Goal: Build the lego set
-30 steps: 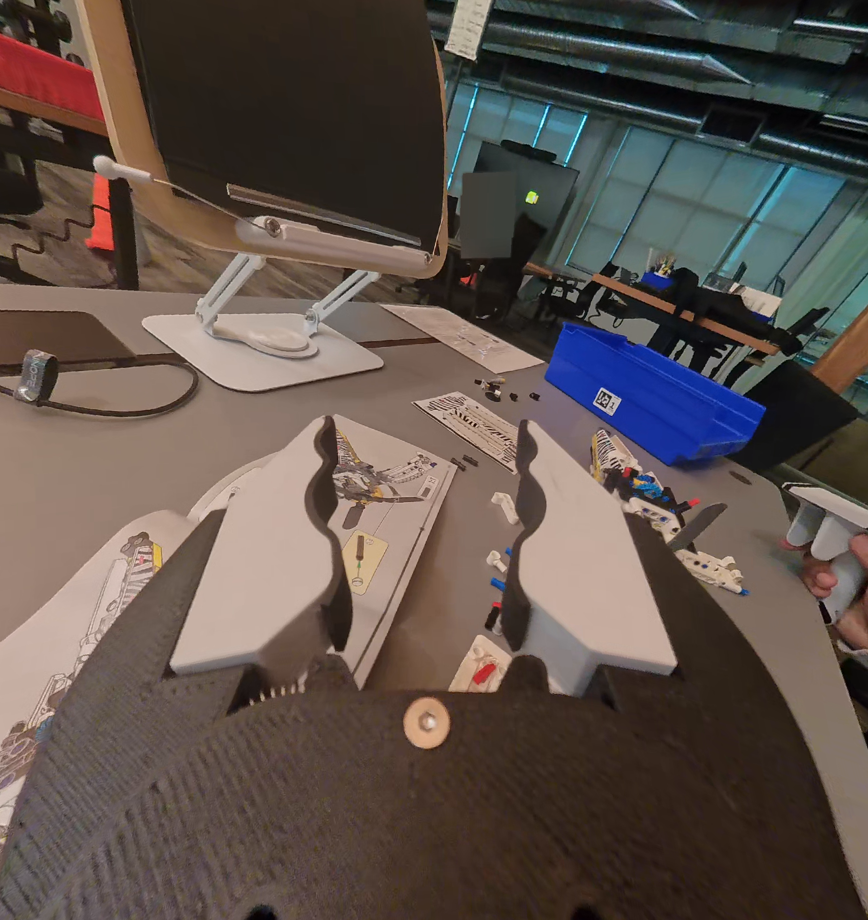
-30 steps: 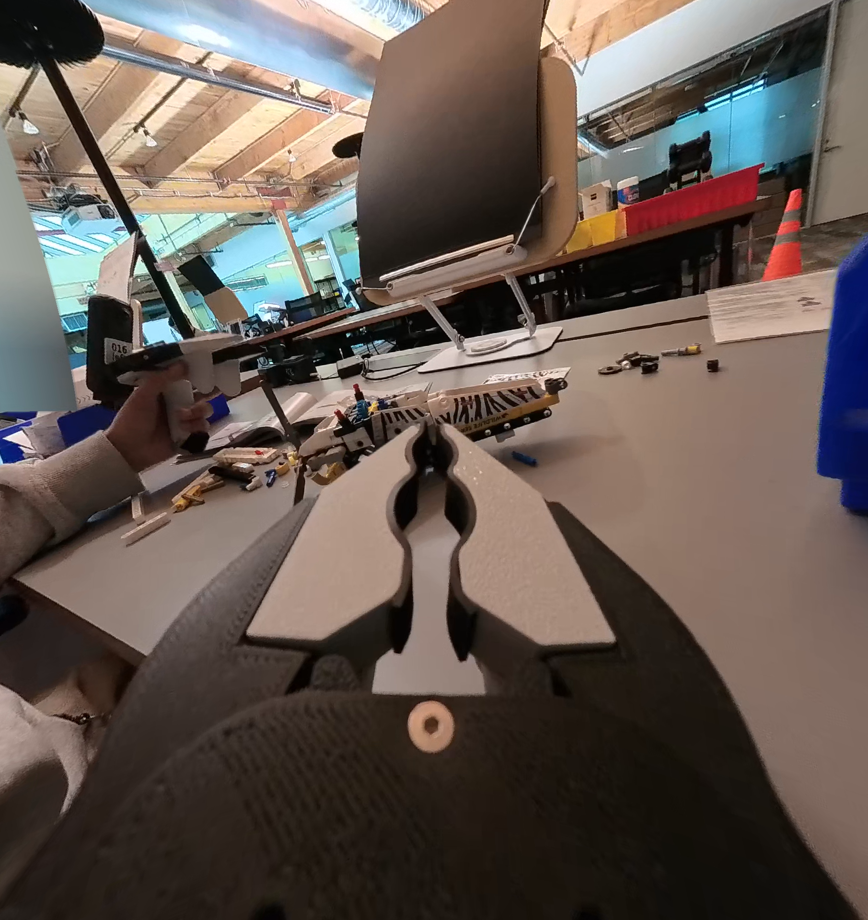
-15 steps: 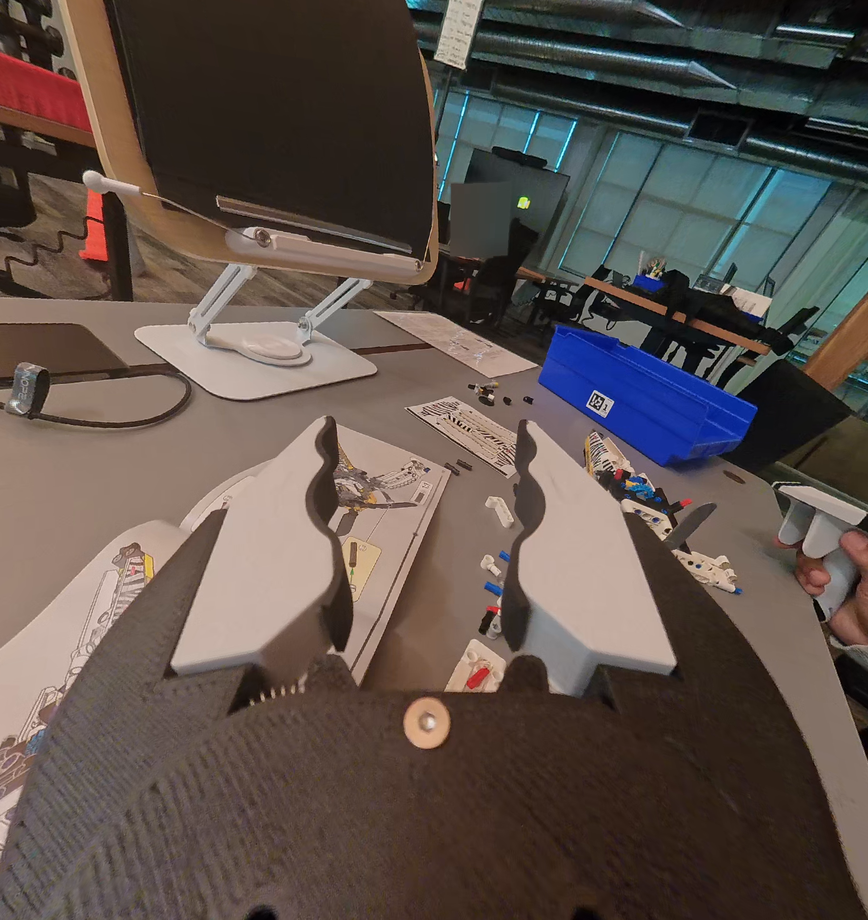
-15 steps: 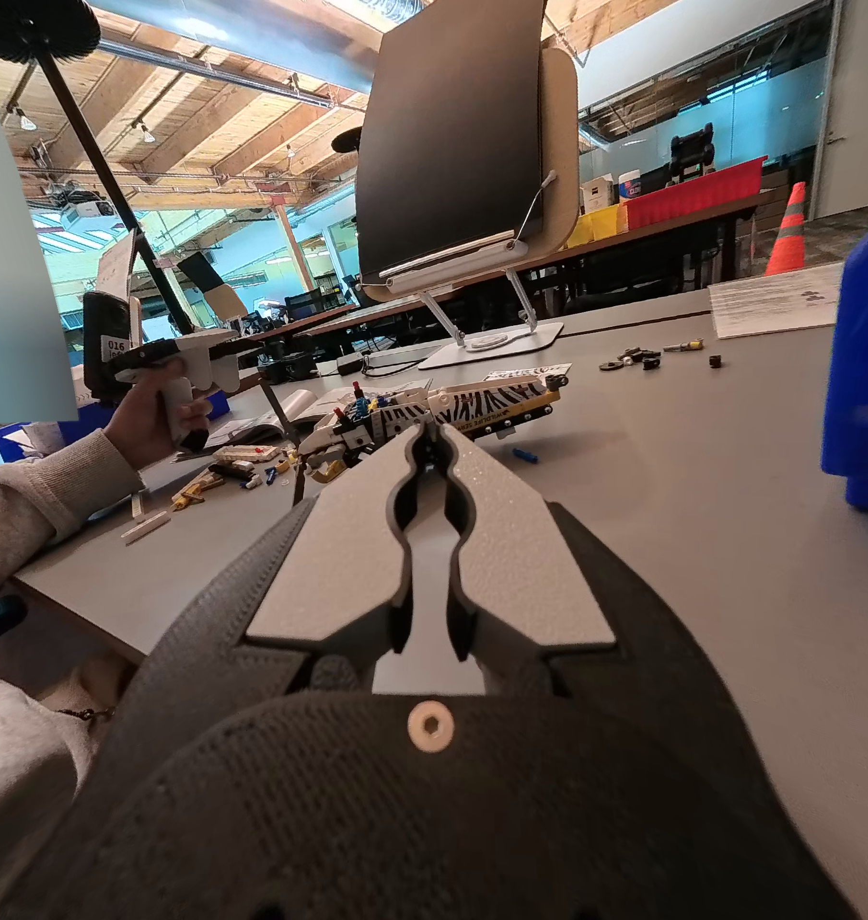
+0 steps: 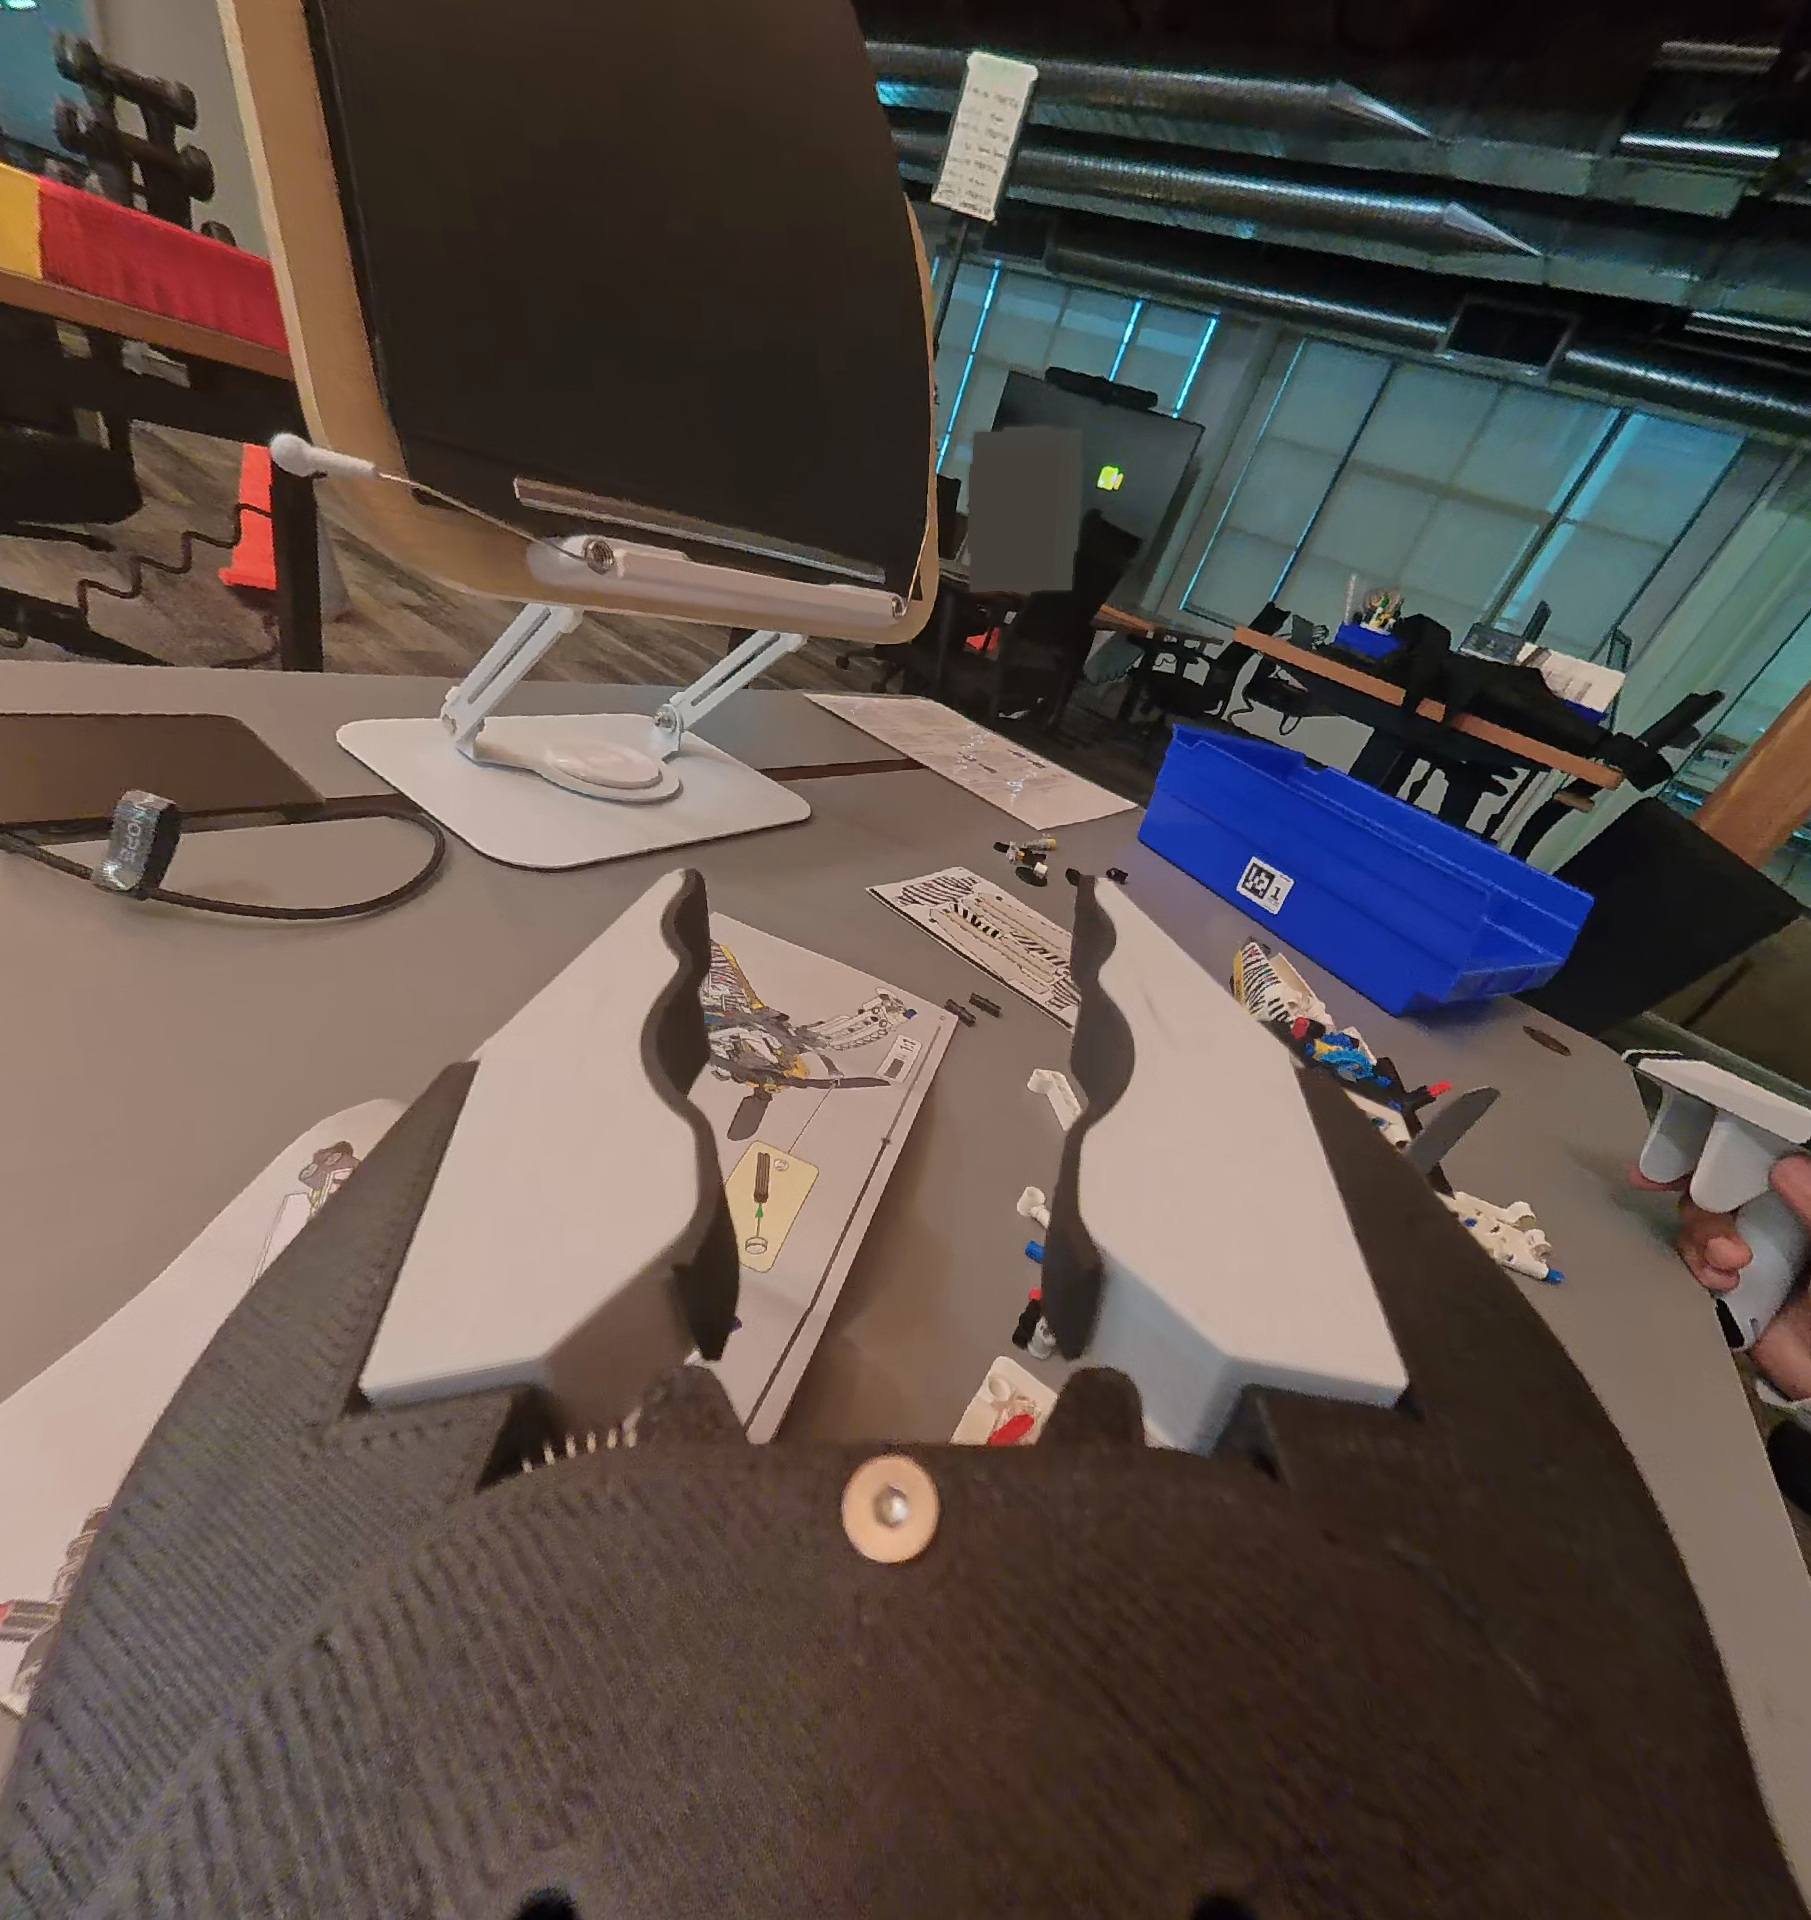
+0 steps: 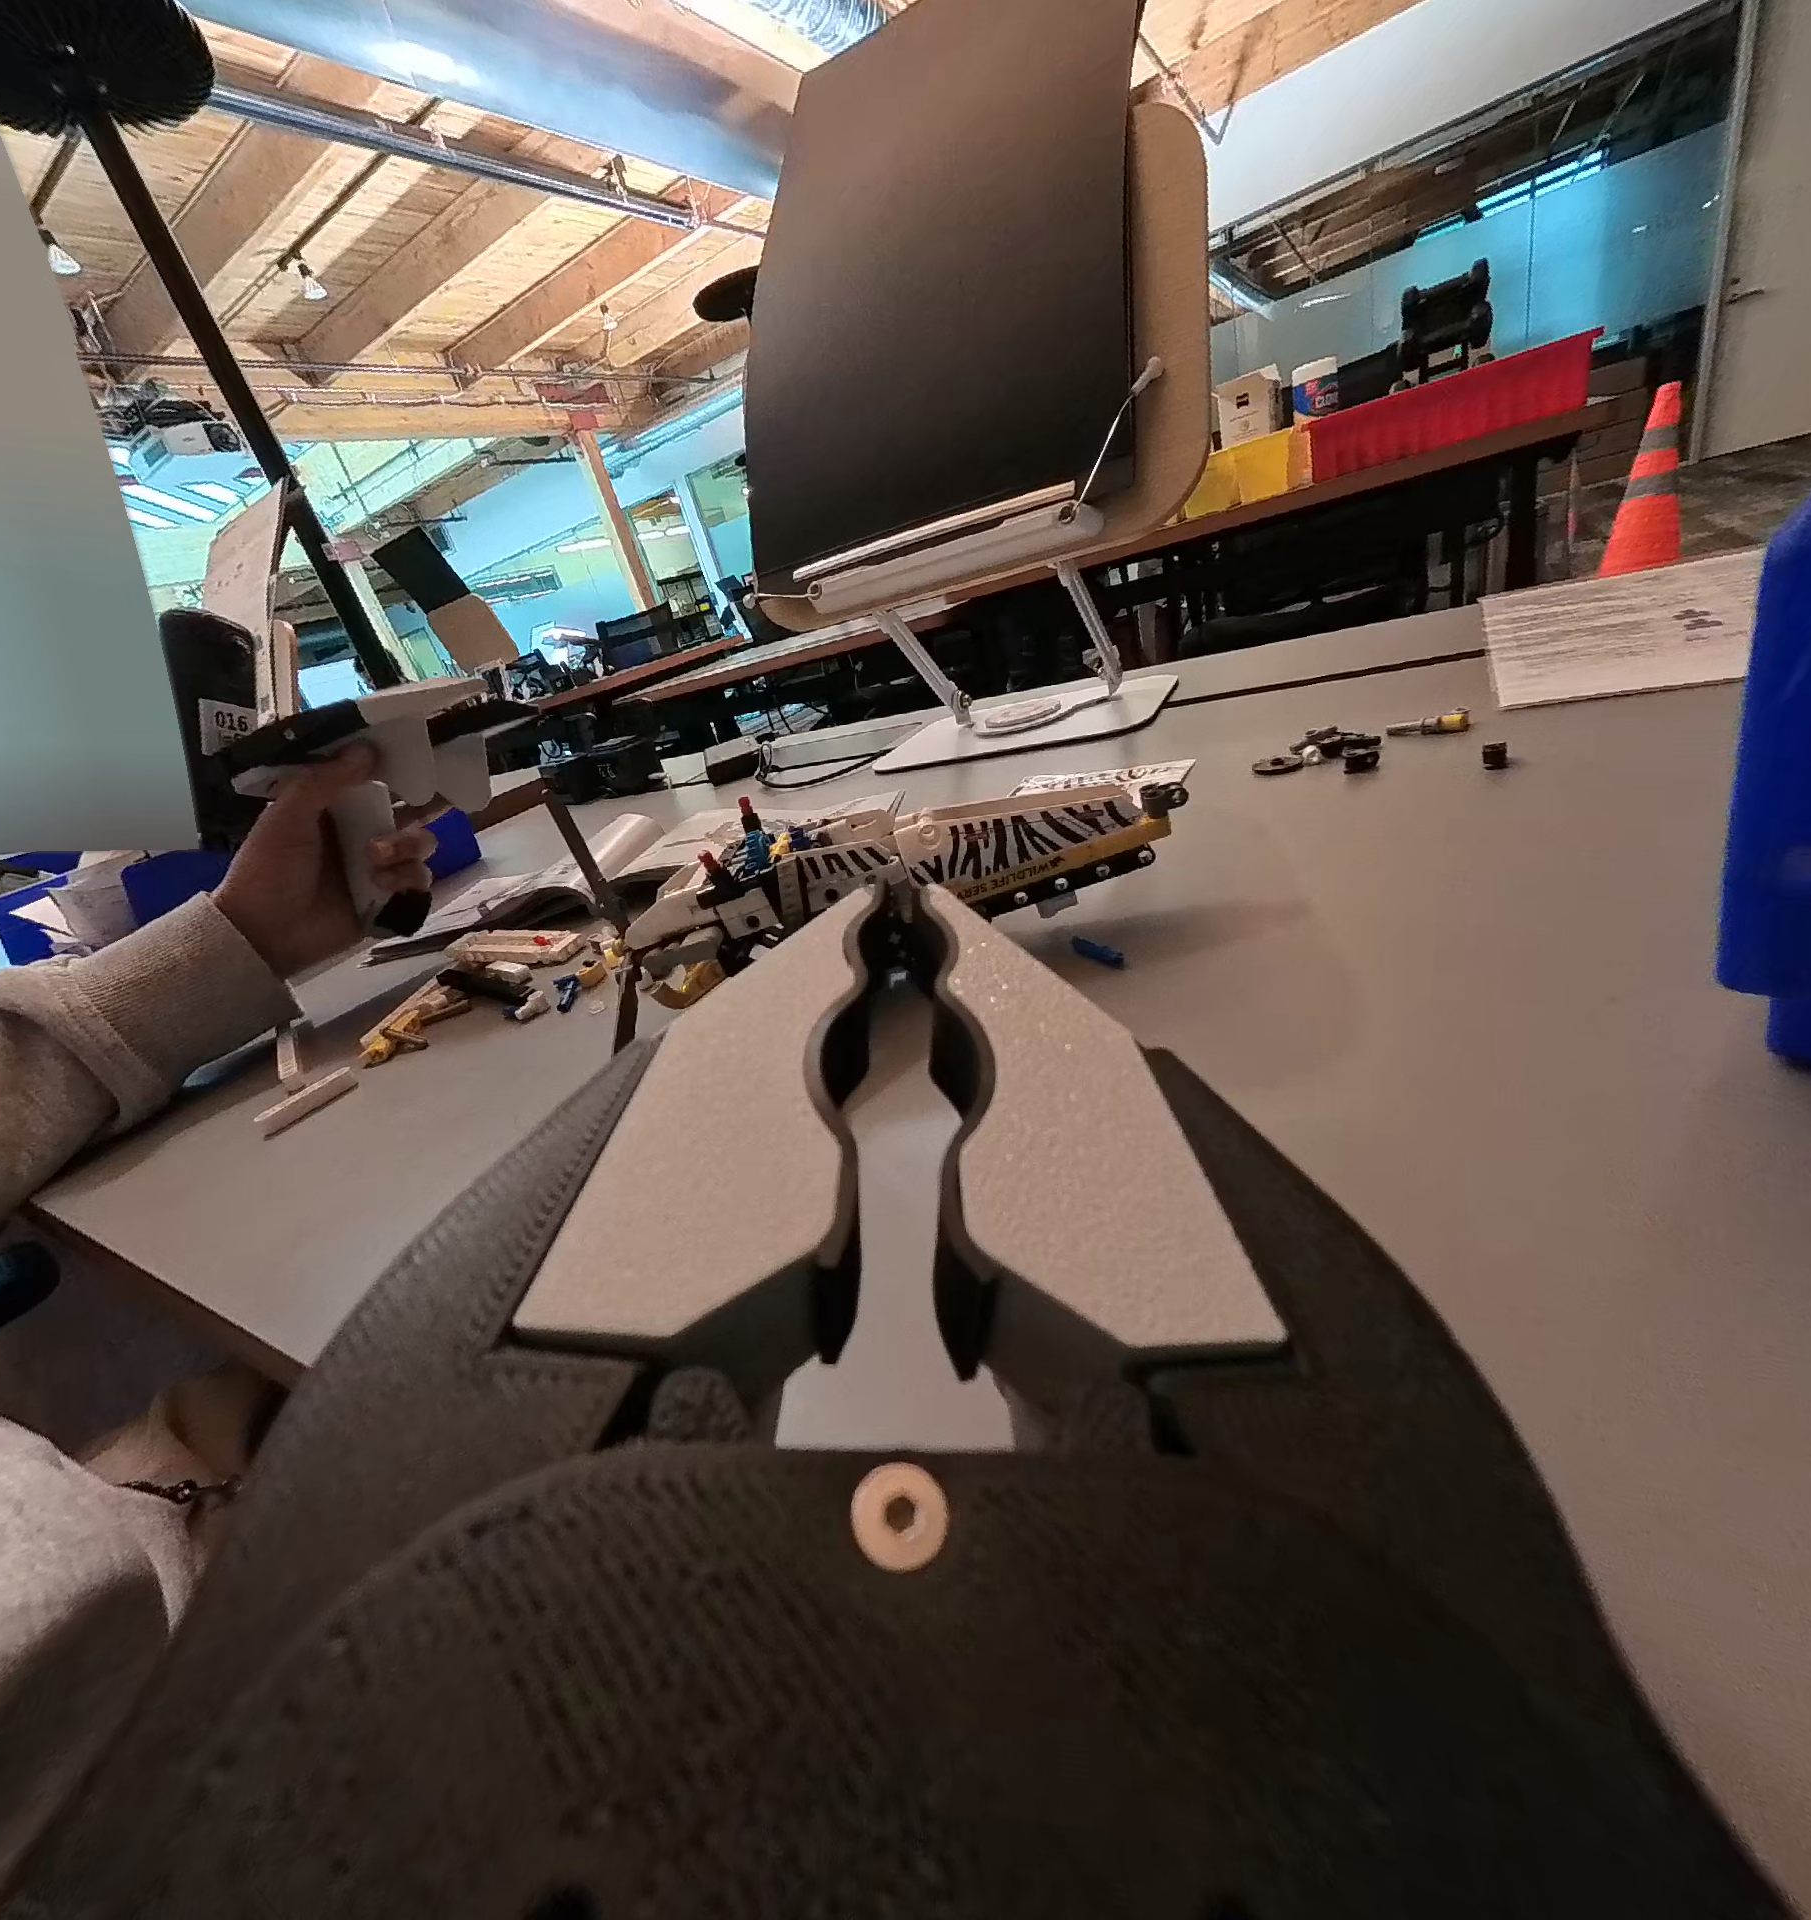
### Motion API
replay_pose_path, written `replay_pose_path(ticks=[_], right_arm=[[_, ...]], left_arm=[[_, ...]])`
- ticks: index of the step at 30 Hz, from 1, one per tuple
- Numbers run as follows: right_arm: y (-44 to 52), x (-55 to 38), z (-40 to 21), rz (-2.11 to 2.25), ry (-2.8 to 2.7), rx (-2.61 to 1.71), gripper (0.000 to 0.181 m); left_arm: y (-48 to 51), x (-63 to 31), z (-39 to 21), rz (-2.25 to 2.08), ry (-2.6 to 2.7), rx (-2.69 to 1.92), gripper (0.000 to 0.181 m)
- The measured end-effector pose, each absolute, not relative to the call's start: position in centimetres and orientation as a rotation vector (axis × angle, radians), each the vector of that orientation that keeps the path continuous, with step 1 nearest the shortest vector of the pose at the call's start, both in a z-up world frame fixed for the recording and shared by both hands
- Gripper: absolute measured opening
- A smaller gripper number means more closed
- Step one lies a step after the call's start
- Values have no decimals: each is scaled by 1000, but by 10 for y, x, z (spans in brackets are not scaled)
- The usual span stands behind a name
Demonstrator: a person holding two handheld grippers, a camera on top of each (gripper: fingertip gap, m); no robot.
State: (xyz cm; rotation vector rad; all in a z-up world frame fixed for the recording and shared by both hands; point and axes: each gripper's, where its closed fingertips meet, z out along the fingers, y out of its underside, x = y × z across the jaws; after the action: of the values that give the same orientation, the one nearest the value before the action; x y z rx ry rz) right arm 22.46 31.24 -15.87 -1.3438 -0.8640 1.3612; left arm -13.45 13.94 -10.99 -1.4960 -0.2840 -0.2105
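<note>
A part-built zebra-striped lego helicopter point(image 6: 984, 862) lies on the grey table point(image 6: 1400, 1039); it also shows in the left wrist view point(image 5: 1327, 1049). My right gripper point(image 6: 896, 899) is shut just in front of the model's middle, and I cannot tell if anything small is pinched. My left gripper point(image 5: 885, 904) is open and empty, held above the open instruction booklet point(image 5: 828, 1091). Loose small pieces point(image 5: 1036, 1205) lie between its fingers, and more pieces point(image 6: 496, 966) lie left of the model. The left gripper point(image 6: 402, 738) also shows in a hand in the right wrist view.
A blue bin point(image 5: 1368, 883) stands at the right. A tablet on a white stand point(image 5: 589, 769) is at the back, with a black cable point(image 5: 257, 894) to its left. A sticker sheet point(image 5: 994, 930), several small dark parts point(image 6: 1327, 748) and a paper sheet point(image 6: 1618, 644) lie on the table. Across from one pair of fingers to the other is roughly 40 cm.
My left gripper has shifted a little over the booklet and stays open. My right gripper stays shut and has barely moved.
</note>
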Motion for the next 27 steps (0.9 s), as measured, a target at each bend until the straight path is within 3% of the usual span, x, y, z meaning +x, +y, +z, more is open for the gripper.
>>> replay_pose_path(ticks=[27], right_arm=[[313, 225, -158, 1364, -855, -1343, 1]], left_arm=[[142, -130, -114, -215, -276, -1521, 68]])
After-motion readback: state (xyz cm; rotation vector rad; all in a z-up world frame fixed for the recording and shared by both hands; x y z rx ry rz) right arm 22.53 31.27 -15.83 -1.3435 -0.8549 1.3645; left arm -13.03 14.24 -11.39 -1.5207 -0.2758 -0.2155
